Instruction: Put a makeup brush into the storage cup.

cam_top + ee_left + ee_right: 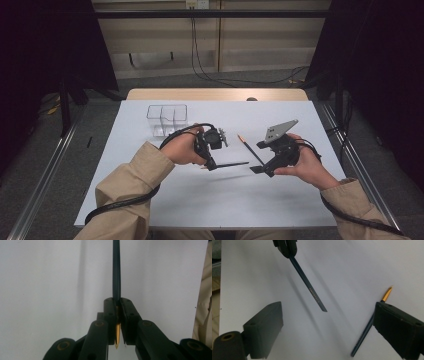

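Observation:
My left gripper (210,164) (117,301) is shut on a dark blue pencil (232,163) (116,270) near its gold point. The pencil juts out to the right, held above the white table (200,200). In the right gripper view the same held pencil (308,287) slants down from the top. My right gripper (262,169) (332,330) stands open just right of that pencil's free end, nothing between its pads (265,327). A second dark pencil (250,149) (367,330) with a gold tip lies on the table beside the right jaw.
A clear plastic box (167,120) with compartments stands at the back left of the table. A small dark object (251,99) sits at the far edge. Cables trail from both grippers along the sleeves.

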Tool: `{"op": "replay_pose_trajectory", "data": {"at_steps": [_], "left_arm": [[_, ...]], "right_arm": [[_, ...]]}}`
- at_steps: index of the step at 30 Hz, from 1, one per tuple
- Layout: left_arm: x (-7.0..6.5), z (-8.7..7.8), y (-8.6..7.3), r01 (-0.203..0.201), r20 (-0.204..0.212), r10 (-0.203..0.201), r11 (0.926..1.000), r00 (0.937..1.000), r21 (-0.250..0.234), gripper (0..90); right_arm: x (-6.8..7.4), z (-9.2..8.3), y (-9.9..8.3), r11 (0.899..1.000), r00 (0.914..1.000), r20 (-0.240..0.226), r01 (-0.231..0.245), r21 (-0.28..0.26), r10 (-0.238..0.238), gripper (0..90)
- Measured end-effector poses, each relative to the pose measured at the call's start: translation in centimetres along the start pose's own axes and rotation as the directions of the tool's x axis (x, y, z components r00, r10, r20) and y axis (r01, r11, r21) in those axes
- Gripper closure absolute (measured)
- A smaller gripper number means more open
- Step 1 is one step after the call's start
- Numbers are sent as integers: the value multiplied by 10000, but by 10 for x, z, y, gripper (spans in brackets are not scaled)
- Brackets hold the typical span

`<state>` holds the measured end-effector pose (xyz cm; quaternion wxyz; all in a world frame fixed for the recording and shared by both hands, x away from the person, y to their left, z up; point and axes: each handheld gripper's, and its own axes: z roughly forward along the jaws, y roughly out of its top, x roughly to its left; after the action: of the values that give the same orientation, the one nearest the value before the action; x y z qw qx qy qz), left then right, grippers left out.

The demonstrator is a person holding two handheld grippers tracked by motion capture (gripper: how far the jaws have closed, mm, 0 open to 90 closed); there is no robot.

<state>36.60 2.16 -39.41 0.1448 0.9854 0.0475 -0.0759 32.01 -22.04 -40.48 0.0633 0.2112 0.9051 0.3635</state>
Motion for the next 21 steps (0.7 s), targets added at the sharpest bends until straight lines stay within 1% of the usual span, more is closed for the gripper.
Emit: {"op": "replay_pose_trajectory", "data": {"at_steps": [1,3,8,12,13,14,16,17,18,19,21], "left_arm": [[0,0,1,-70,-32,70,10000,10000,38,841],[0,0,2,-39,4,39,10000,10000,20,841],[-1,-1,5,-62,29,62,10000,10000,-38,841],[-1,-3,7,-113,18,113,9999,9999,-72,840],[-1,-4,8,-143,44,142,9999,9999,36,840],[-2,-3,8,-77,24,77,10000,10000,-64,840],[-2,-4,8,-123,6,123,9999,9999,-74,840],[-2,-4,8,-71,-17,71,9999,10000,-132,840],[-1,-5,8,-163,-15,163,9999,9999,-54,840],[-1,-5,8,-153,3,153,9998,9999,-84,840],[-1,-5,9,-124,-6,124,9999,9999,-81,840]], "right_arm": [[0,1,2,9999,10000,-18,84,78,-84,128],[0,3,4,9995,9997,-122,232,225,-229,164],[-1,6,10,9964,9971,-553,551,641,-516,286],[-1,10,13,9925,9950,-701,776,948,-711,351],[-1,10,13,9915,9947,-686,830,1001,-764,371],[-1,11,13,9913,9947,-709,817,1033,-746,395],[-2,12,14,9902,9944,-739,840,1116,-760,425],[-2,12,15,9901,9953,-681,772,1176,-695,430],[-2,13,15,9906,9953,-690,757,1138,-682,433],[-2,13,16,9910,9947,-761,779,1087,-698,444],[-2,14,18,9904,9943,-752,839,1095,-759,450]]}}
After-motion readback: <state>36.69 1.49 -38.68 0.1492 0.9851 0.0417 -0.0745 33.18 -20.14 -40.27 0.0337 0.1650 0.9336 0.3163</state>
